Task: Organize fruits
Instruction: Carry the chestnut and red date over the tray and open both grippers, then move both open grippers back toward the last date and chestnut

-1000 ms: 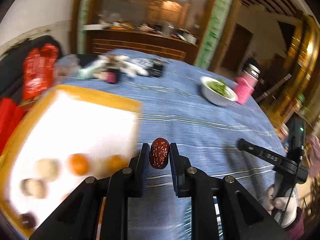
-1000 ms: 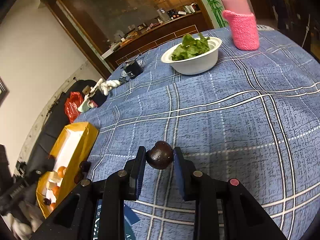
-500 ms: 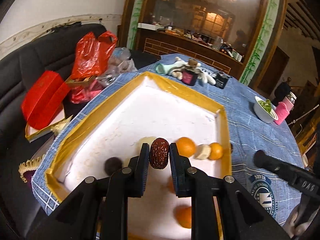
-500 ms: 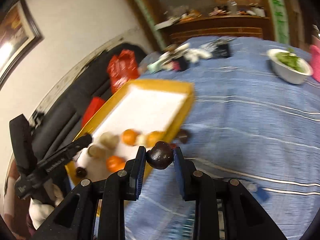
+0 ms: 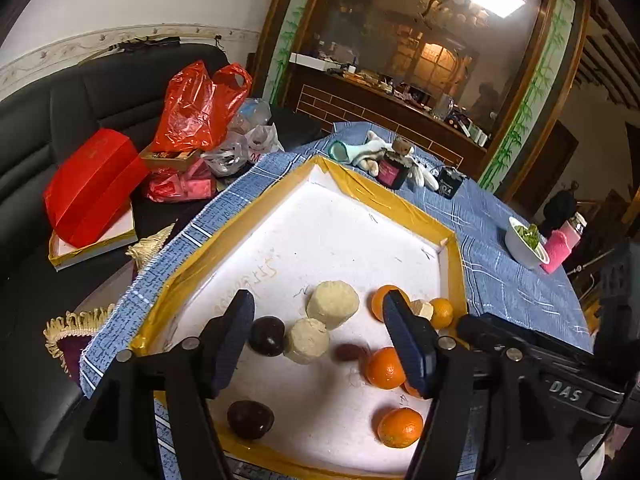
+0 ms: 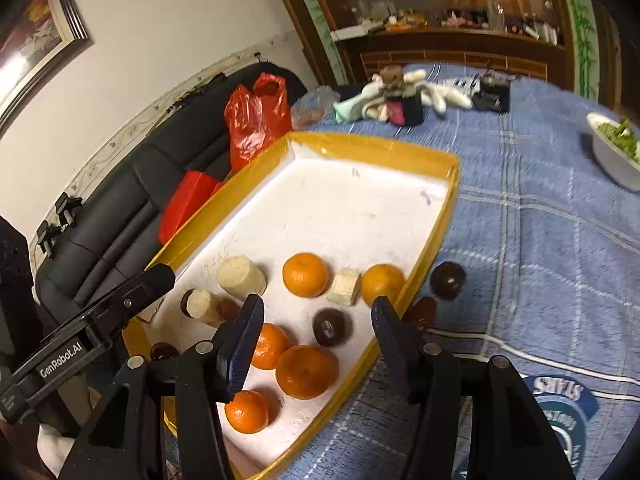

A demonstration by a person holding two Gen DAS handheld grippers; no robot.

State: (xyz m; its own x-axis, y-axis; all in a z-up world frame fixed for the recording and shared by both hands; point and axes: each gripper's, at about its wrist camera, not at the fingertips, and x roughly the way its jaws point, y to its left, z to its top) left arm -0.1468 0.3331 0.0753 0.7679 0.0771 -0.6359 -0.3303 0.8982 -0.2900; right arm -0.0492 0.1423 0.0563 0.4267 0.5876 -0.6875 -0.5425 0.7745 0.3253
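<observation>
A white tray with a yellow rim sits on the blue tablecloth. It holds several oranges, pale corn pieces and dark round fruits. A red date lies in the tray below my left gripper, which is open and empty. My right gripper is open and empty above the tray's near end. A dark fruit and a red date lie on the cloth just outside the tray's right rim.
A white bowl of greens and a pink bottle stand on the far right of the table. Toys and small boxes lie beyond the tray. Red bags sit on the black sofa at left.
Both grippers have opened over the tray. The left one let go of the red date and the right one let go of its dark fruit; both now lie in the tray.
</observation>
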